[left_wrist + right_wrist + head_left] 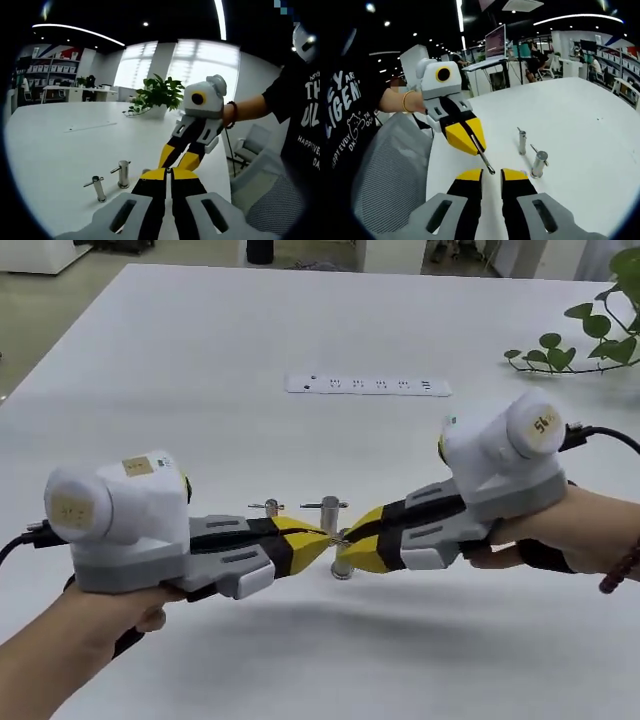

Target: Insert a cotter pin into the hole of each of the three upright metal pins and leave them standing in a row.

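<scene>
My left gripper [318,534] is shut on a thin cotter pin [482,155] that sticks out of its yellow jaws. The pin's free end lies between the tips of my right gripper [352,538], whose jaws stand slightly apart. The two grippers meet tip to tip over a metal pin [342,566]; its base shows on the table below them and its top is hidden. Two more upright metal pins [98,187] [123,173], each with a cotter pin through its head, stand side by side just beyond [270,508] [330,510].
The white table [200,370] stretches far ahead. A white power strip [368,385] lies mid-table. A leafy plant [590,335] reaches in at the far right. An office chair [390,175] sits off the table's near edge.
</scene>
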